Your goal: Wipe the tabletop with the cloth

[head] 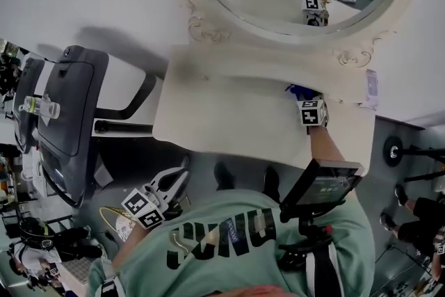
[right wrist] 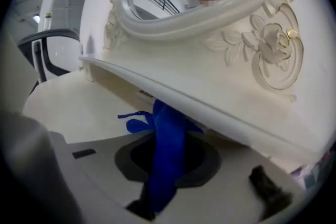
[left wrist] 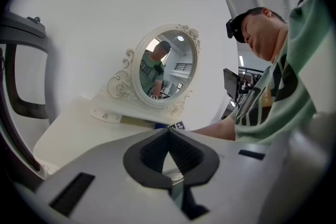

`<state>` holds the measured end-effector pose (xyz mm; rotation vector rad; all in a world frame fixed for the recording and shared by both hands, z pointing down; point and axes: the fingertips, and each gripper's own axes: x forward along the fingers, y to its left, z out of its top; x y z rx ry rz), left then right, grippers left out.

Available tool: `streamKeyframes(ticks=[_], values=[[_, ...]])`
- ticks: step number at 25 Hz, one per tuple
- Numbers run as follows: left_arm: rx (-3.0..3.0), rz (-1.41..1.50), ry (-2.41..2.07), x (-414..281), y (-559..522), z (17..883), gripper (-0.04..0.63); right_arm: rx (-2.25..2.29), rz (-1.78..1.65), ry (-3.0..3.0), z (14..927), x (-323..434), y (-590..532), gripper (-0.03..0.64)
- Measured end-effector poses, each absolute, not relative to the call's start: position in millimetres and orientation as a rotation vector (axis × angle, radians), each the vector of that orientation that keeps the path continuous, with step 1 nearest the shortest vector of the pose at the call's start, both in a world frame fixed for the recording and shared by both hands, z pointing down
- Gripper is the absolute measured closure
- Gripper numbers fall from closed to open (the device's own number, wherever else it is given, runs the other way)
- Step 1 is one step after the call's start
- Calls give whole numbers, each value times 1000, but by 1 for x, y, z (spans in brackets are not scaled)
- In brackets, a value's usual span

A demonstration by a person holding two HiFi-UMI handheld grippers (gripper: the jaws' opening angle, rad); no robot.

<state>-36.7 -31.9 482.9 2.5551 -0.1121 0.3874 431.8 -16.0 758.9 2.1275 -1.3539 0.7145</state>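
right tool [right wrist: 166, 164] clamped on cloth [right wrist: 168, 128] (blue, bunched) at tabletop [head: 229, 115] rear, under mirror ledge [right wrist: 210, 107] | left tool [left wrist: 169, 134] closed, empty, off tabletop | judgement: press cloth flat, overlap strokes, mind ledge

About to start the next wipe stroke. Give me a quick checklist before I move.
1. Cloth in right gripper: ok, jaws shut on it.
2. Cloth touching tabletop: cannot tell.
3. Left gripper out of the way: ok, held off the table, jaws together, nothing between them.
4. Stroke path: ok, tabletop looks bare to the right gripper's left.
5. Room from mirror ledge: not ok, the cloth sits right under it.
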Motion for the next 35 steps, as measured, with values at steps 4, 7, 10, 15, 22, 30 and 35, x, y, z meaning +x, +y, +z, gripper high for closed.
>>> streamKeyframes(ticks=[4, 7, 10, 15, 22, 30, 35], values=[[2554, 389, -130, -39, -36, 485, 597, 2168, 765, -1321, 761, 439, -18, 548], [2552, 380, -120, -36, -37, 485, 597, 2010, 704, -1413, 757, 411, -11, 549], [2551, 367, -102, -29, -38, 485, 598, 1794, 631, -1578, 757, 340, 18, 549], [2551, 362, -61, -15, -37, 486, 597, 1546, 636, -1850, 753, 196, 93, 549], [2558, 375, -27, 2, -33, 483, 598, 1493, 683, -1963, 751, 155, 122, 549], [2563, 402, -27, 7, -29, 486, 597, 2082, 644, -1516, 736, 387, 41, 549], [2558, 405, -31, 7, -28, 487, 597, 2113, 671, -1332, 753, 446, 16, 548]])
